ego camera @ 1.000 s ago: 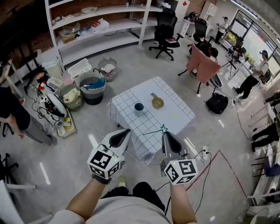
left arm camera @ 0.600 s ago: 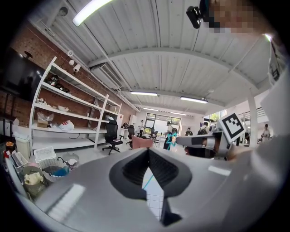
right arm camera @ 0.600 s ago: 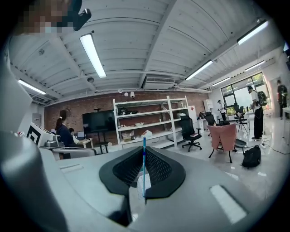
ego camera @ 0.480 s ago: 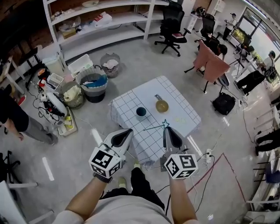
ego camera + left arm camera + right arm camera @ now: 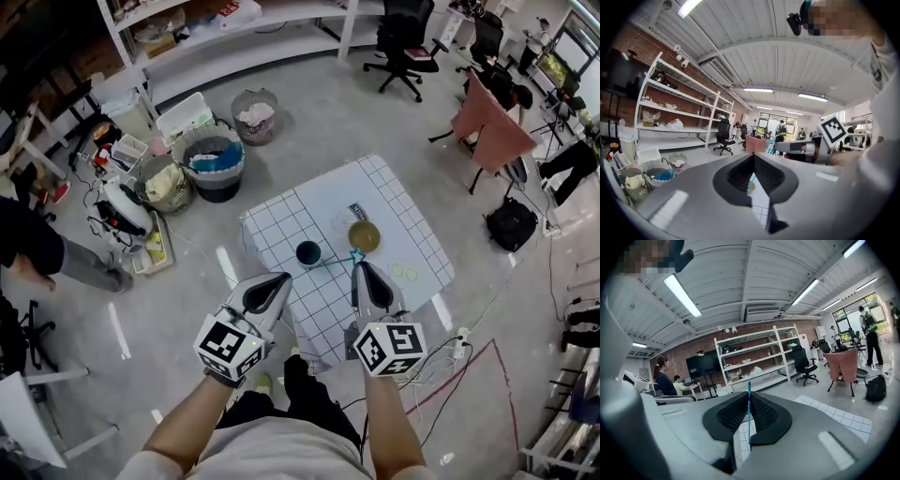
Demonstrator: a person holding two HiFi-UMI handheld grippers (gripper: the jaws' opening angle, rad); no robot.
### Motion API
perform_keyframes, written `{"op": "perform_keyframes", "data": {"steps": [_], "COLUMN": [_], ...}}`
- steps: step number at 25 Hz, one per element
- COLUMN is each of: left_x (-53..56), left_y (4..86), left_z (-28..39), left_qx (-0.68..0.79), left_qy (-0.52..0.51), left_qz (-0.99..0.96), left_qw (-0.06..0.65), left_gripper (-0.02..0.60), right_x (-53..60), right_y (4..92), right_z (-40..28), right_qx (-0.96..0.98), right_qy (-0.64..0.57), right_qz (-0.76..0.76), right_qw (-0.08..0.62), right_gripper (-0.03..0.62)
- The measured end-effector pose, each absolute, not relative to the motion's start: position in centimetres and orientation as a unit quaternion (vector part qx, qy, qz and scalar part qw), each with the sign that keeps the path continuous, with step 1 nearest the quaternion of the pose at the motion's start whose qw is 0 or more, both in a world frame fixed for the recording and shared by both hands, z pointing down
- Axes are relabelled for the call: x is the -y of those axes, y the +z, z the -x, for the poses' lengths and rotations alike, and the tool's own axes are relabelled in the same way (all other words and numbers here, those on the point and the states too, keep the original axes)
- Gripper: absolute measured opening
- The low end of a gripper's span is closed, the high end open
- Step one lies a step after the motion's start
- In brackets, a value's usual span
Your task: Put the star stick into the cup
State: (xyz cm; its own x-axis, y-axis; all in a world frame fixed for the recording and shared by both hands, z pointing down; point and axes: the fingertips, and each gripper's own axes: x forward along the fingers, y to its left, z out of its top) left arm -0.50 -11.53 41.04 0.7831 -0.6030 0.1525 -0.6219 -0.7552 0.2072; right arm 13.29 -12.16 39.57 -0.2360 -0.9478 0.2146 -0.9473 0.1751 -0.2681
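Here, seen from above, a person (image 5: pixel 23 246) in dark clothes stands at the far left edge. To their right, several bins sit on the grey floor. A round basket (image 5: pixel 161 185) holds pale crumpled material, a larger dark tub (image 5: pixel 215 161) holds something blue, and a wire bin (image 5: pixel 255 115) holds white paper. A white crate (image 5: pixel 185 117) is beside them. A red and white box (image 5: pixel 234 10) lies on the far shelf, its print too small to read.

Nearer, the left gripper (image 5: pixel 277 279) hovers at the table's near left edge. Its fingers are pressed together with nothing between them, as its own view confirms (image 5: pixel 752 157). Its cube (image 5: pixel 228 348) bears black and white square markers.

The white table (image 5: pixel 281 225) wears a grid cloth. A dark blue cup (image 5: pixel 307 253) stands on it, its inside too dark to read.

The teal star stick (image 5: pixel 335 262) lies level in the air just right of the cup. Its thin end points at the rim and its star end is at the right gripper (image 5: pixel 357 269). That gripper's fingers pinch the thin blue shaft (image 5: pixel 749 413).

Beyond, a shallow yellow-brown bowl (image 5: pixel 364 236) sits on the cloth.
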Motion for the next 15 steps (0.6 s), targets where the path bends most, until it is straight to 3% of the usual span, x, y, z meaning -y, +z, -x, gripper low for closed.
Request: {"op": "perform_keyframes", "data": {"steps": [15], "left_x": [18.2], "left_y": [49.2], "left_z": [-2.8], "left_qx": [0.352], "left_qy": [0.075], "left_qz": [-0.919], "left_qw": [0.162], "left_gripper": [0.006], "right_x": [19.9], "right_y": [49.7], "right_z": [-14.7], "right_qx": [-0.771], "right_qy": [-0.224], "right_qz": [0.596], "right_qw": [-0.017], "right_gripper": [0.028]}}
